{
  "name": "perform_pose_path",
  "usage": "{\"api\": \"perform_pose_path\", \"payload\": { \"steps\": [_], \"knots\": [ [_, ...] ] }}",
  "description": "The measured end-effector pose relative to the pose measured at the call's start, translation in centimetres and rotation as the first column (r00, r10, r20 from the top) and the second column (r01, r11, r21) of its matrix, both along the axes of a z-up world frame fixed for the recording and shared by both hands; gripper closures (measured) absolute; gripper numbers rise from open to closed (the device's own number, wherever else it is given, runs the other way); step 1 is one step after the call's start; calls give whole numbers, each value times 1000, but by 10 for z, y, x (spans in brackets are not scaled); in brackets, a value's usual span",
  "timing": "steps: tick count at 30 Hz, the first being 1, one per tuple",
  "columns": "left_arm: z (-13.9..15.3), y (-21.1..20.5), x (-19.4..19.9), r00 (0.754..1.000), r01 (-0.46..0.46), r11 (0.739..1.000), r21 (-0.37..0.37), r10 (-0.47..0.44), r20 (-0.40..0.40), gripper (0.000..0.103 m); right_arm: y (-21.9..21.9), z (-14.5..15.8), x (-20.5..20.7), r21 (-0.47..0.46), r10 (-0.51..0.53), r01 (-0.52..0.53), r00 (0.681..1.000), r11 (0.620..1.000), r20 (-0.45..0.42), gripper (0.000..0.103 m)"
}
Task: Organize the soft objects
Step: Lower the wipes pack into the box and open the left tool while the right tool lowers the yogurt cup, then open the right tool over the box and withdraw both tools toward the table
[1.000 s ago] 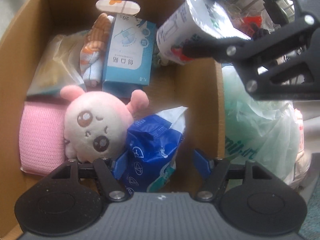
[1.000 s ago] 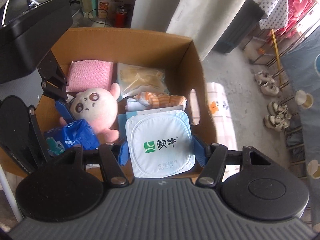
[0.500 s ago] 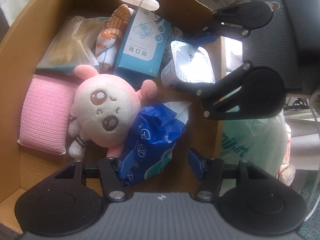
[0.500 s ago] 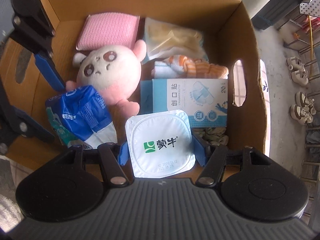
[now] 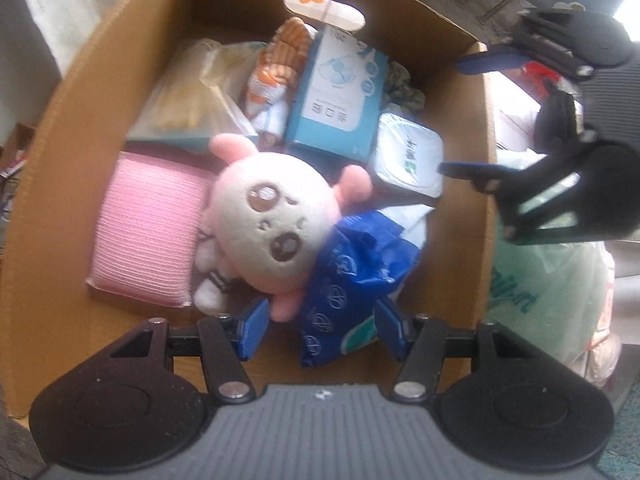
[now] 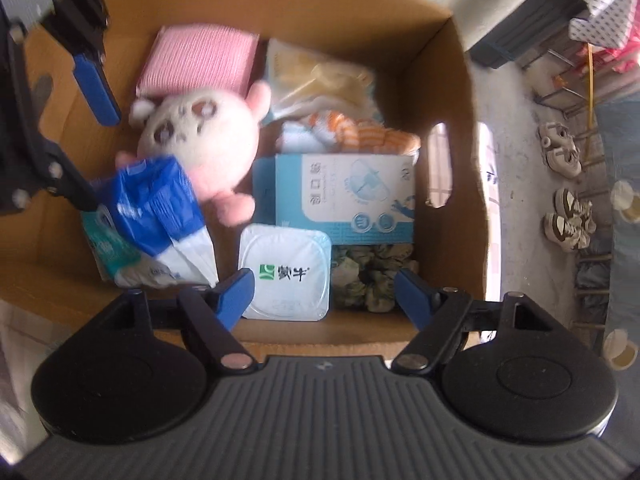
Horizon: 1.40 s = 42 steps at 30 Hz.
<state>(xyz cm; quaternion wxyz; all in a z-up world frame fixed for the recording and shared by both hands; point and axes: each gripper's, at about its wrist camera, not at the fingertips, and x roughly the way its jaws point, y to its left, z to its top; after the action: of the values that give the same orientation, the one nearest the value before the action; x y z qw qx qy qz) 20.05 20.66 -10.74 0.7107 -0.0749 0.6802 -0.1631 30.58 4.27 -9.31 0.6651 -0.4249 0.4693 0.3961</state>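
An open cardboard box point(image 5: 48, 184) point(image 6: 452, 80) holds a pink plush point(image 5: 264, 224) point(image 6: 200, 136), a pink cloth point(image 5: 148, 224), a blue tissue pack point(image 5: 352, 276) point(image 6: 152, 204), a blue plaster box point(image 6: 344, 196), striped socks point(image 6: 352, 132), a green scrunchie point(image 6: 372, 276) and a yogurt cup point(image 5: 408, 160) point(image 6: 286, 276). My right gripper point(image 6: 324, 296) point(image 5: 480, 116) is opening. The cup stands on the box floor between its fingers, free of the right pad. My left gripper point(image 5: 320, 320) hovers over the tissue pack, its jaws closing, pads not pressing anything.
A clear bag of yellowish items point(image 5: 188, 100) lies at the box's back. A pale green plastic bag point(image 5: 552, 280) sits outside the right wall. The far wall has a handle hole point(image 6: 440, 164). Shoes point(image 6: 560, 152) and paper cups point(image 6: 624, 200) stand on the floor beyond.
My right gripper came down into the box with the yogurt cup, set it beside the plaster box and spread its jaws off it. The left gripper's view rolled and its jaws narrowed slightly.
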Motion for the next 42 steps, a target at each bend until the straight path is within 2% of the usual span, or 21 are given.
{"api": "perform_pose_path", "payload": {
  "steps": [1,3,5,7,9,13,14,16,17,20,24,26,29,31,33,35,36,37,39,42],
  "knots": [
    [3,2,2,1000,-2,1000,17,2,7,49,-2,9,2,33,-31,32,999,999,-13,32],
    [7,8,4,1000,-9,999,50,8,14,51,-4,27,8,119,-102,110,992,987,-77,51],
    [10,16,8,999,-35,996,84,34,8,52,-5,38,10,207,-127,162,977,965,-172,59],
    [12,27,12,997,-74,992,101,73,13,52,0,41,2,255,-84,148,966,956,-246,63],
    [15,39,16,992,-124,985,123,122,22,52,11,36,-10,263,-11,86,961,961,-277,72],
    [20,60,24,978,-205,969,135,199,54,52,37,24,-36,334,116,25,912,942,-394,76],
    [20,64,25,975,-220,966,135,214,60,52,46,20,-43,342,145,1,905,940,-401,76],
    [20,70,26,970,-243,961,135,236,64,52,61,9,-56,315,167,-48,916,948,-365,76],
    [19,71,26,968,-249,959,136,242,63,52,65,-1,-59,271,145,-51,929,961,-340,76],
    [16,73,24,966,-259,957,134,254,55,52,61,-24,-46,152,-23,74,950,986,-313,78],
    [14,70,20,966,-257,958,126,252,55,50,52,-27,-26,157,-156,230,911,961,-382,78],
    [14,68,19,967,-254,959,123,249,55,48,55,-29,-31,160,-138,207,923,965,-359,78],
    [16,63,18,966,-256,958,126,249,68,41,60,-26,-39,162,-117,177,938,971,-326,75],
    [20,60,18,965,-257,957,135,246,91,35,53,-16,-39,198,-114,183,941,963,-319,70],
    [27,57,17,963,-256,956,141,240,122,31,43,0,-44,247,-119,202,943,948,-312,52],
    [34,50,16,961,-254,957,141,233,149,28,31,14,-51,296,-131,226,942,928,-310,41],
    [37,47,15,960,-253,957,138,231,158,24,25,20,-56,315,-144,243,941,918,-306,33],
    [40,42,14,959,-253,959,131,230,168,18,19,26,-60,329,-163,262,940,907,-301,30],
    [48,33,10,951,-263,958,117,237,198,13,6,35,-68,355,-205,306,934,884,-293,27],
    [61,15,0,930,-286,951,118,247,272,12,-17,48,-79,390,-276,371,920,843,-280,25]
  ]
}}
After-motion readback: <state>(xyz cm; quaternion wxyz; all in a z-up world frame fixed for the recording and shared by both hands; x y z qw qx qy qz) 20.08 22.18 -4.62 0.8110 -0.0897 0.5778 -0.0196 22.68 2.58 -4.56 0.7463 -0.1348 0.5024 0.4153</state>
